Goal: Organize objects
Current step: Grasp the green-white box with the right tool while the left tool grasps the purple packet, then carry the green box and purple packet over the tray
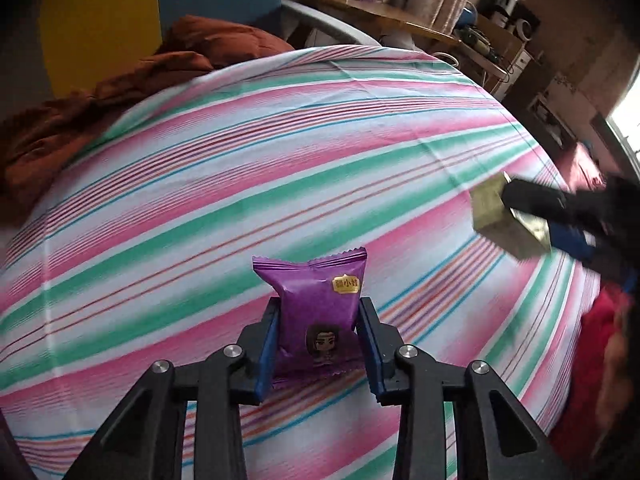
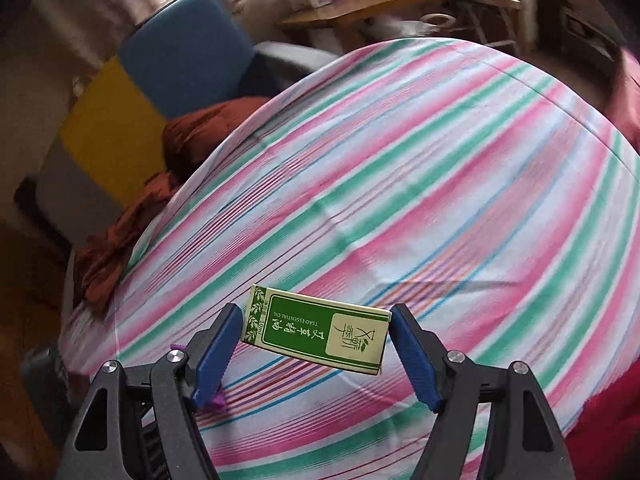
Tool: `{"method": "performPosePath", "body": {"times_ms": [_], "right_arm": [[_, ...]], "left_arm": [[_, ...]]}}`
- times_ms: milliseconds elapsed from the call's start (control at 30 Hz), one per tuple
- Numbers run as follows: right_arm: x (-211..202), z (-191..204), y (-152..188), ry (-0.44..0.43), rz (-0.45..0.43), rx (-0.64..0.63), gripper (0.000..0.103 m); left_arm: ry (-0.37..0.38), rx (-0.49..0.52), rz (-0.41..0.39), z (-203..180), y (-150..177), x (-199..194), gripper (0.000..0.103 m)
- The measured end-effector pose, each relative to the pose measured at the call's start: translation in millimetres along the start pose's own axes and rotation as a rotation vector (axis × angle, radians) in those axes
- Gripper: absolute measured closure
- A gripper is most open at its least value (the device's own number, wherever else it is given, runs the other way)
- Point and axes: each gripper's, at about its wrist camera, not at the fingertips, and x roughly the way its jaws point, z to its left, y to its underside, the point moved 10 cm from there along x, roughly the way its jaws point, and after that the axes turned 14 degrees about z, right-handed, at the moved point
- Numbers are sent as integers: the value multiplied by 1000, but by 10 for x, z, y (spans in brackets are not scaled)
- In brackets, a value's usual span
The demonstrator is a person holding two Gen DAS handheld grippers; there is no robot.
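A purple snack packet [image 1: 312, 280] with a cartoon figure stands upright between the blue pads of my left gripper [image 1: 320, 304], which is shut on its lower half, just above the striped sheet [image 1: 280, 160]. A green and cream essential-oil box [image 2: 316, 328] lies crosswise in my right gripper [image 2: 316, 314], whose pads press on its two short ends. In the left wrist view the same box [image 1: 496, 216] hangs over the sheet at the right, gripped by dark fingers [image 1: 532, 198].
A rust-brown blanket [image 1: 100, 112] is bunched along the sheet's far left edge. Behind it are blue and yellow panels [image 1: 216, 0]. A wooden desk [image 1: 380, 12] with boxes stands at the back. Red cloth [image 1: 592, 360] lies at the near right.
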Motion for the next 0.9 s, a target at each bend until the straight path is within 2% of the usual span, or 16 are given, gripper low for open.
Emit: {"method": "performPosePath", "body": {"times_ms": [233, 367, 767, 900], "right_arm": [[127, 436, 120, -4, 37, -198, 27], [215, 631, 186, 12, 51, -282, 27], [454, 875, 406, 98, 116, -420, 27], [506, 1045, 548, 95, 153, -457, 27]], "left_arm": [[-38, -45, -46, 376, 460, -262, 67], [-83, -64, -109, 585, 680, -551, 67], [-159, -107, -294, 996, 1070, -1496, 67], [-178, -114, -343, 1109, 1179, -1754, 66]]}}
